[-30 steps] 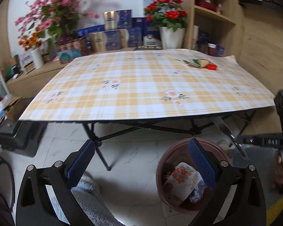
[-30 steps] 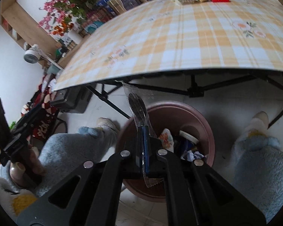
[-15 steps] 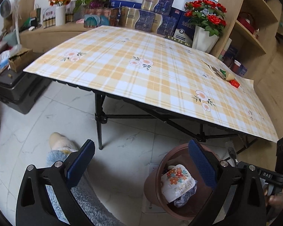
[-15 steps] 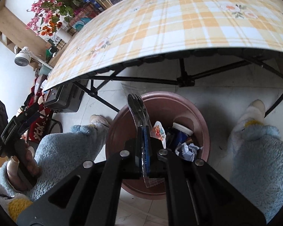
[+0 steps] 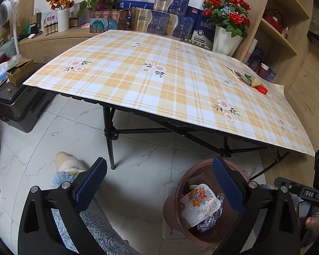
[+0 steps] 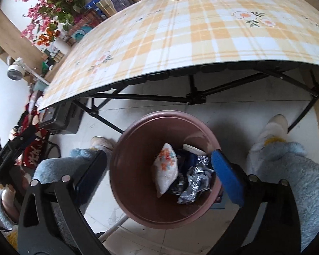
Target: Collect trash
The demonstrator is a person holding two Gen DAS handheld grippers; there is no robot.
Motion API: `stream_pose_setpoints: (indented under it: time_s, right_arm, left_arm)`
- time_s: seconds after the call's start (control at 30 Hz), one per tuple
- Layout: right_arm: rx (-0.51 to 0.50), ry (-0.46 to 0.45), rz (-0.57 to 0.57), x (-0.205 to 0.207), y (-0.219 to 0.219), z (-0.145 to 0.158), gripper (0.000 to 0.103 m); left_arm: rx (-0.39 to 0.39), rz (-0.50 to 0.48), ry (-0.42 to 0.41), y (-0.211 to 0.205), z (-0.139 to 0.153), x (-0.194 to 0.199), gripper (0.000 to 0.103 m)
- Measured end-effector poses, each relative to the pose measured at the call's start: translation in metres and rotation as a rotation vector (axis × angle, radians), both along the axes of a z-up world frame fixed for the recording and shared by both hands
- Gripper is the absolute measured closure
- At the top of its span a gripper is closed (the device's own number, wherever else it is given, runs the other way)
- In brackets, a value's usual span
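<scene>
A folding table with a yellow plaid flowered cloth [image 5: 159,78] fills the room. On the floor just in front of the table stands a round reddish-brown plastic bin [image 6: 136,170] holding a white flower-printed packet [image 6: 167,167] and crumpled silvery-blue wrappers [image 6: 194,182]. The right gripper [image 6: 159,176] hangs over the bin, jaws wide apart and empty. The left gripper [image 5: 159,184] hovers beside the bin, jaws likewise spread. Far across the table lie a small red box [image 5: 261,89] and a tan wrapper [image 5: 249,80].
</scene>
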State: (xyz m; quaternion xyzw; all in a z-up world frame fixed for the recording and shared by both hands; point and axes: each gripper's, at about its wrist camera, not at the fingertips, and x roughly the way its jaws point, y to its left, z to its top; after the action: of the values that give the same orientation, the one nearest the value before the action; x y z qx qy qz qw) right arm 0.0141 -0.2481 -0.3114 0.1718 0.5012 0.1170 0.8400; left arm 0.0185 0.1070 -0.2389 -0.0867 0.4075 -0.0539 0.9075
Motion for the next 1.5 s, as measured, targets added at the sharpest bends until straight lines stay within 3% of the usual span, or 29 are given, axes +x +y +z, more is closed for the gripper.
stream_pose_setpoints:
  time_s: [0.43,0.73,0.87,0.97,1.17,1.37,1.5]
  right_arm:
    - [-0.001,-0.102,-0.015,0.001,-0.014,0.040,0.006]
    - [-0.067,-0.357,-0.038,0.020,-0.052,0.107,0.006]
    - [-0.114,-0.319,-0.029,0.056,-0.070,0.124,0.006]
    - [-0.215,-0.336,-0.069,0.082,-0.083,0.139,0.006]
    - [-0.341,-0.368,-0.055,0.142,-0.106,0.141,0.006]
    - [-0.364,-0.334,-0.073,0.228,-0.145,0.116,0.006]
    - [-0.304,-0.297,-0.137,0.278,-0.167,0.103,0.007]
  left_arm:
    - [-0.026,-0.063,0.006,-0.007,0.002,0.002,0.006]
    - [0.041,-0.132,-0.097,-0.032,0.033,0.019,0.006]
    - [0.050,-0.175,-0.164,-0.047,0.058,0.041,0.006]
    - [0.046,-0.208,-0.191,-0.061,0.075,0.063,0.006]
    - [0.079,-0.271,-0.216,-0.102,0.098,0.116,0.006]
    - [0.018,-0.308,-0.193,-0.141,0.099,0.182,0.006]
    - [-0.002,-0.271,-0.147,-0.161,0.088,0.224,0.006]
